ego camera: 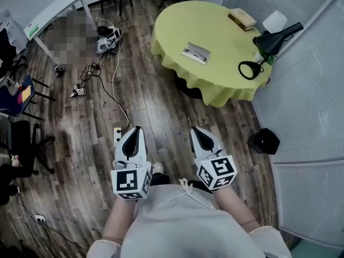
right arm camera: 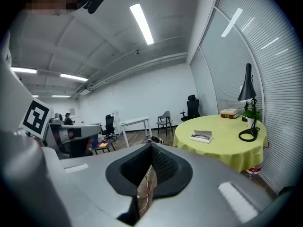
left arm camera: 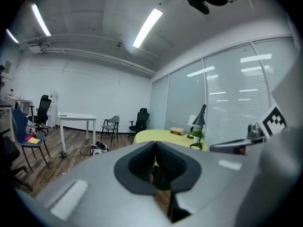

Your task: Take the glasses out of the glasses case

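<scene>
The glasses case lies open on the round yellow table, with the glasses resting inside it. The right gripper view shows the same case, far ahead on the table. Both grippers are held close to the person's body, well short of the table. My left gripper is shut with nothing in it, its pads meeting at the tip. My right gripper is likewise shut and empty. In the left gripper view the table shows behind the jaws; the case is hidden there.
A black desk lamp, a book and a white cup share the table. A black bin stands by the glass partition on the right. Cables, a power strip, chairs and a white desk lie to the left.
</scene>
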The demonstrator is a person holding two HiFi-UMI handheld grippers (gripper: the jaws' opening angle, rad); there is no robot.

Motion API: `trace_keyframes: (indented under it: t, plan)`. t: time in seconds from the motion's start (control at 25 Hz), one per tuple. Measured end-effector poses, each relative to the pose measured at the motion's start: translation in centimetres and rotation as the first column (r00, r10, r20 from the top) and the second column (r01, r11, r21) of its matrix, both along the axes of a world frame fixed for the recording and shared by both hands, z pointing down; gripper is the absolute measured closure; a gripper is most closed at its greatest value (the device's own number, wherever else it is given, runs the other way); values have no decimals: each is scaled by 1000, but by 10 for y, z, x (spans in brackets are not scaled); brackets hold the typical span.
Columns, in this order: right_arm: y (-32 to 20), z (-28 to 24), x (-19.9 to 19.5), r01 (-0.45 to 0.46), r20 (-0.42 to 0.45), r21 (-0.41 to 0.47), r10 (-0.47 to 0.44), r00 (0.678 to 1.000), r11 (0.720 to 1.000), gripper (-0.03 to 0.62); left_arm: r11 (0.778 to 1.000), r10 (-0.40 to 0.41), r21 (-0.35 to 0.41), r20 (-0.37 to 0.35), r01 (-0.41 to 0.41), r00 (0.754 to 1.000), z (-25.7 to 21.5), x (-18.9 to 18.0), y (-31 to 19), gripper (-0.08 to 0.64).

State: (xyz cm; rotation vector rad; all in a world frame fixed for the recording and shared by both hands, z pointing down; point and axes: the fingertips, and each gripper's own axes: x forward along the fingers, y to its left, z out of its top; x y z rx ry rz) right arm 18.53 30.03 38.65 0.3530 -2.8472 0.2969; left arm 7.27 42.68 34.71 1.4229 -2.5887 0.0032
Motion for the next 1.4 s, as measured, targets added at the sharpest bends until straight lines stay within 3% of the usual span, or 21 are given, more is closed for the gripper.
trace_keyframes:
  t: [0.28, 0.6, 1.0, 1.4]
  plan:
    - [-3, 4, -67, -24, -40, -6, 24, 999, 1000, 594, 1000, 8, -1, -55, -8, 998, 14, -75, -1, 554]
    - [-63, 16, -122, -50, -49, -17, 49, 998, 999, 594, 999, 32, -22, -61, -33, 998, 26, -128, -59, 553]
    - [-203, 7, -202, -47, -18, -9, 46, 999, 999, 594, 996, 59, -61, -30, -60, 998, 20, -210, -205, 553]
    - [-354, 10, -229, -126, -20, 1, 126, 992, 992, 594, 967, 227, -117, -27, -229, 974, 36, -240, -371, 554]
